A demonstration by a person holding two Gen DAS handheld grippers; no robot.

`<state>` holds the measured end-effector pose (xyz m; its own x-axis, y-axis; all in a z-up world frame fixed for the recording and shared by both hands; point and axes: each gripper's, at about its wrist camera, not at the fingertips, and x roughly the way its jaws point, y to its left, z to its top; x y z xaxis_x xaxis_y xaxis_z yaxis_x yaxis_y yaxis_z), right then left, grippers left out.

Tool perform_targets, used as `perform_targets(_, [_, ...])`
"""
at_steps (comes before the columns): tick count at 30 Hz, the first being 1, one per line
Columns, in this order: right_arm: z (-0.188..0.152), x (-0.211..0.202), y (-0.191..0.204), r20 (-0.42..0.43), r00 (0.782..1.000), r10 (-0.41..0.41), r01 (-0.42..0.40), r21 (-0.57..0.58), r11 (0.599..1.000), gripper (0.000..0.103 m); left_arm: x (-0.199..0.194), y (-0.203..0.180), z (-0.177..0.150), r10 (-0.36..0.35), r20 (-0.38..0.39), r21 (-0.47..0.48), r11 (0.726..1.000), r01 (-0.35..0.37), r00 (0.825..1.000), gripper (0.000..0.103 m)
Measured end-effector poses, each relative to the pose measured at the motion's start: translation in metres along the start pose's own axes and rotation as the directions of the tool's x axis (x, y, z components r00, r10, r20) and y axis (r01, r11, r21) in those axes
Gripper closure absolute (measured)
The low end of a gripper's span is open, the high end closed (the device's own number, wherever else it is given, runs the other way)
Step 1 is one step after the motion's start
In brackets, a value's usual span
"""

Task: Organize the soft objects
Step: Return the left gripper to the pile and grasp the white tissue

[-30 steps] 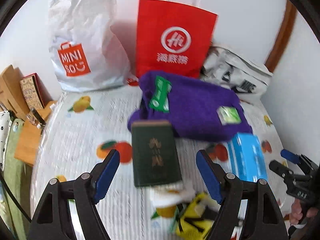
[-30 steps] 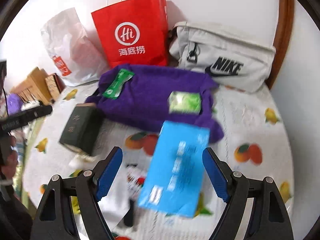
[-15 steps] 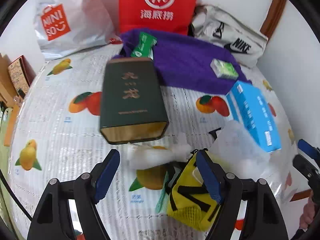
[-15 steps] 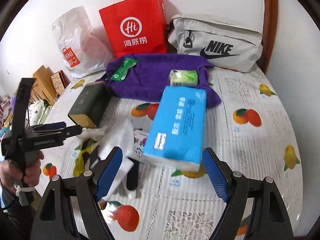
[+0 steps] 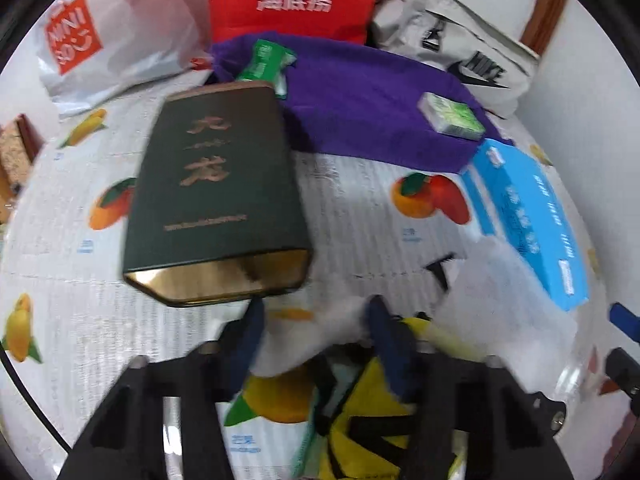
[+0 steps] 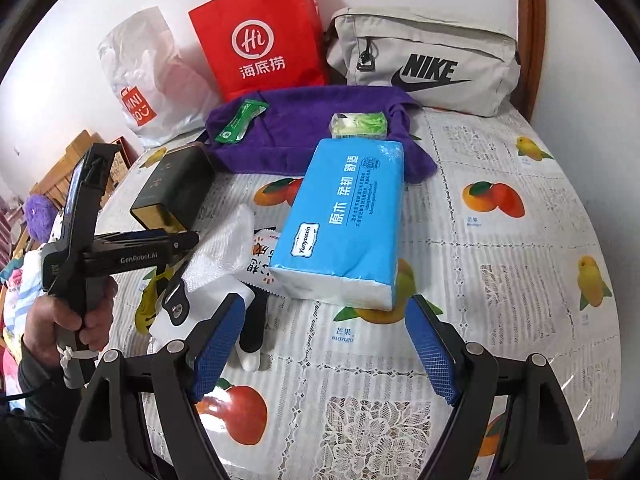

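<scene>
- Two grippers work over the table, blue tissue pack as landmark.
- Purple towel lies just behind the pack.
- Right gripper hovers before the pack, jaws spread wide, empty.
- Left gripper, left of the pack: jaws closing around white cloth.

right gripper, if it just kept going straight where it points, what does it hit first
Most likely the blue tissue pack: it lies directly ahead of the open right gripper, centred between its fingers, with only bare tablecloth before it. Depth is hard to judge in this fisheye view.
</scene>
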<state>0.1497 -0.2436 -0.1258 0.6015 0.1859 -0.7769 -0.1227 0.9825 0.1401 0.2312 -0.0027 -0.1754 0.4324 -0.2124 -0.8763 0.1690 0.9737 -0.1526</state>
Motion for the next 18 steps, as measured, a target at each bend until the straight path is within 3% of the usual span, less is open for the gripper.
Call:
perform_targets(3, [-0.002, 0.003, 0.002, -0.006, 1.000, 0.006, -0.006, -0.005, 1.000, 0.021, 0.000, -0.005, -0.004, -0.023, -0.009, 0.022, 0.999, 0.024, 1.000, 0.079])
perform_targets(9, [-0.007, 0.000, 0.013, -0.007, 1.000, 0.023, -0.023, -0.022, 0.999, 0.021, -0.024, -0.004, -0.009, -0.027, 0.033, 0.034, 0.999, 0.026, 0.999, 0.081])
perform_targets(18, [-0.007, -0.007, 0.045, 0.027, 0.995, 0.100, -0.097, -0.095, 0.991, 0.021, -0.059, 0.022, -0.021, 0.069, 0.086, 0.001, 0.998, -0.069, 0.994, 0.081])
